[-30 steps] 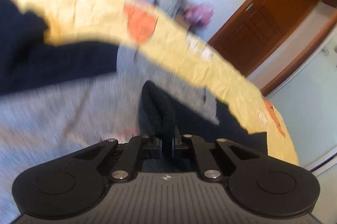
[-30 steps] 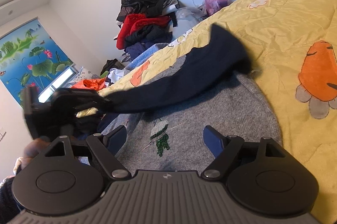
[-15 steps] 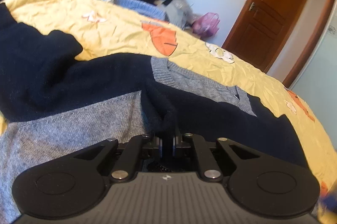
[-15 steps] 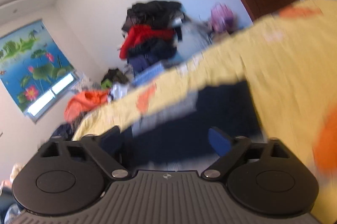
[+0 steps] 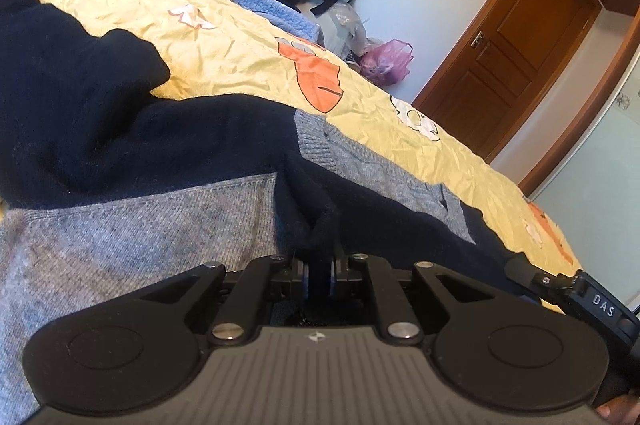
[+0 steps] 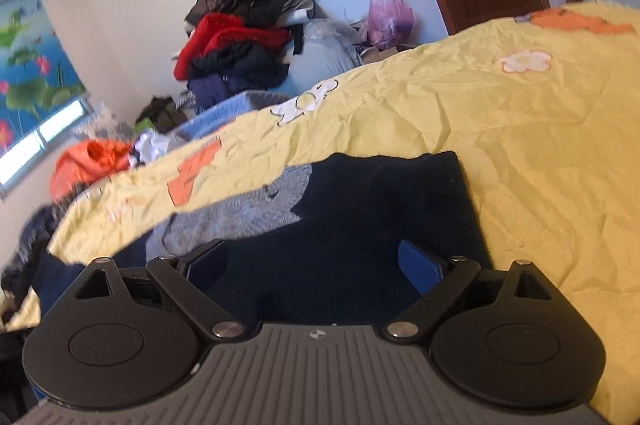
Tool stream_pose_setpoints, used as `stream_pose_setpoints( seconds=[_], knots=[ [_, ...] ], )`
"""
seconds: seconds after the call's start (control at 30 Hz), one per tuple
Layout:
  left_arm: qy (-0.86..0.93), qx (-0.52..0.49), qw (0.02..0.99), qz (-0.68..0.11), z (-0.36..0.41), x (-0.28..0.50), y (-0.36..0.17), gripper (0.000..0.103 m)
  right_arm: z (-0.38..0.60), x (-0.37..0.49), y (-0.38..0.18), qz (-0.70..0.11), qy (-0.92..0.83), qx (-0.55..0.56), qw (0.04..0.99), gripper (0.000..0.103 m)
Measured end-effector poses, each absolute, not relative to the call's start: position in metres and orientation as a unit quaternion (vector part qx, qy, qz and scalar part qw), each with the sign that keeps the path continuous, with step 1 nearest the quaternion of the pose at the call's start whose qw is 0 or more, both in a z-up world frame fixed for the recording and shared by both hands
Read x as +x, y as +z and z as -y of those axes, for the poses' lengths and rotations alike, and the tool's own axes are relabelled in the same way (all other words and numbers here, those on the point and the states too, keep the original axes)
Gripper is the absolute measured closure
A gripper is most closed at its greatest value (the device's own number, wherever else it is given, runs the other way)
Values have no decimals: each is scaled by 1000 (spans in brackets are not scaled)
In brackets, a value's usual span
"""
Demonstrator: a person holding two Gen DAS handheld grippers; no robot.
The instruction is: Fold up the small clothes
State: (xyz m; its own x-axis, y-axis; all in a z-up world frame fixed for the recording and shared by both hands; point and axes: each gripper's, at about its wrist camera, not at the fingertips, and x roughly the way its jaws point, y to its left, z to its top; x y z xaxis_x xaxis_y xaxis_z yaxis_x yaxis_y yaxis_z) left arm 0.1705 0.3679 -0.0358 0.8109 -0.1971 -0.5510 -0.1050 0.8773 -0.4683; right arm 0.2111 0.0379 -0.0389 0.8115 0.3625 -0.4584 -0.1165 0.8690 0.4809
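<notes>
Navy knitted sleeve [image 5: 320, 225] of grey-and-navy sweater [image 5: 132, 233], now folded across onto body, on yellow bedcover [image 6: 500, 129]. Still pinched in closed left gripper [image 5: 319, 271]; right gripper [image 6: 316, 265] wide open, empty. Release likely next.

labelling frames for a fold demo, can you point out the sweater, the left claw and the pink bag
sweater [image 5: 132, 241]: left wrist view, grey knit panel.
left claw [image 5: 319, 275]: left wrist view, between the tips pinching navy fabric.
pink bag [image 6: 390, 13]: right wrist view, the bag's middle.
</notes>
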Motion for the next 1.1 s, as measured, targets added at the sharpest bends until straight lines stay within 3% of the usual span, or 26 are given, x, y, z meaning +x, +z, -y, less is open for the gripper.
stream_pose_setpoints(
  seconds=[0.1,0.2,0.27,0.3,0.33,0.4,0.67,1.1],
  knots=[
    [-45,-239,916,-318,-372,173,-32,93,-45,209,-36,-282,129,190,931,10],
    [-51,-238,908,-341,-399,165,-10,81,-45,206,-35,-280,131,192,932,9],
    [-35,-265,917,-296,-440,144,11,54,-40,207,-37,-277,136,207,928,8],
    [-19,-287,920,-265,-466,133,19,16,-38,207,-37,-276,138,212,927,8],
    [9,-314,921,-232,-494,121,25,0,-37,207,-37,-275,139,215,927,8],
    [73,-367,910,-179,-552,104,33,0,-37,206,-37,-274,138,217,927,8],
    [182,-509,829,-144,-724,112,14,0,-40,204,-37,-271,136,217,928,7],
    [193,-495,827,-181,-753,187,-26,0,-38,203,-37,-266,139,230,926,5]
  ],
)
